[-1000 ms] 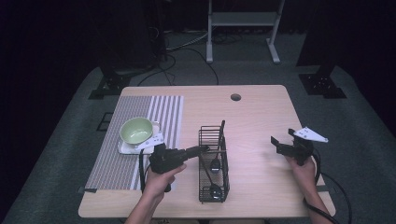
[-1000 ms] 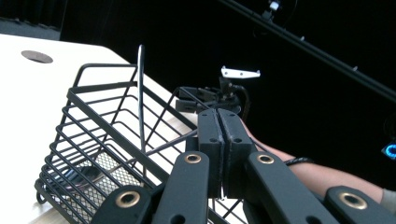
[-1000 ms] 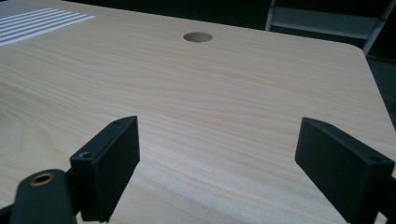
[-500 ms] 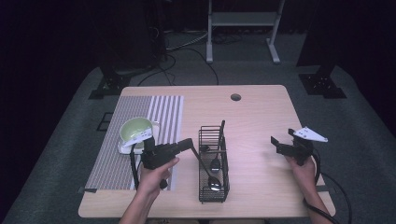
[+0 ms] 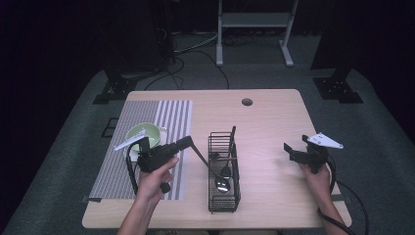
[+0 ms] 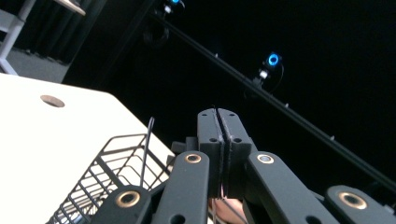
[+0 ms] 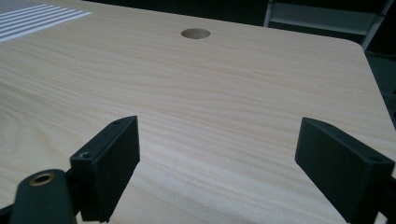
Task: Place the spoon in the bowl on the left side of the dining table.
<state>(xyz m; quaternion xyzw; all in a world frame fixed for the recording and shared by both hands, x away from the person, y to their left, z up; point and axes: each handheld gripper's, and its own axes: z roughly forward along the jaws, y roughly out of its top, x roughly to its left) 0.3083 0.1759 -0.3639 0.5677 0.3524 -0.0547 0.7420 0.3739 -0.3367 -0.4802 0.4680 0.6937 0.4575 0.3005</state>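
The left gripper (image 5: pixel 188 143) sits over the front left part of the wooden table (image 5: pixel 274 122), its jaws pressed together on the thin dark handle of a ladle-like spoon (image 5: pixel 222 172). In the left gripper view the two pads (image 6: pixel 218 140) meet flat, with only a sliver of handle between them. The handle slants down from the jaw tips toward four o'clock, and the shiny bowl of the spoon hangs inside the black wire caddy (image 5: pixel 224 196) that stands at the table's front centre. Whether the bowl touches the caddy floor I cannot tell. A second dark utensil (image 5: pixel 232 137) stands nearly upright in the caddy's far compartment.

At nine o'clock from the caddy lies a grey-and-white striped placemat (image 5: pixel 171 115), and on it a pale green bowl (image 5: pixel 138 133) resting on a white dish, just behind the left gripper's body at its eleven o'clock.

The right gripper (image 5: pixel 293 151) is held well apart from all this, at three o'clock from the caddy, near the table's right edge. Its jaws stand wide apart with bare wood between them. A round cable hole (image 5: pixel 247 102) lies at twelve o'clock, near the far edge.
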